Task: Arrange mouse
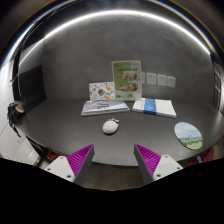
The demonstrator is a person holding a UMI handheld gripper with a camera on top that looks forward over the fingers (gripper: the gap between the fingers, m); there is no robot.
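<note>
A small grey-white mouse [110, 126] lies on the dark table [70, 125], well ahead of my fingers and about midway between them. My gripper [114, 160] is open and empty, its two magenta pads [78, 158] wide apart above the table's near part. A round green-blue mouse mat [188, 135] lies ahead to the right, beyond the right finger.
Behind the mouse lie an open picture book [104, 100] and a white booklet with a blue stripe [153, 107]. A green-and-white card [126, 74] stands upright at the back, with small notes [158, 79] on the wall beside it. Cables [14, 112] hang at the table's left edge.
</note>
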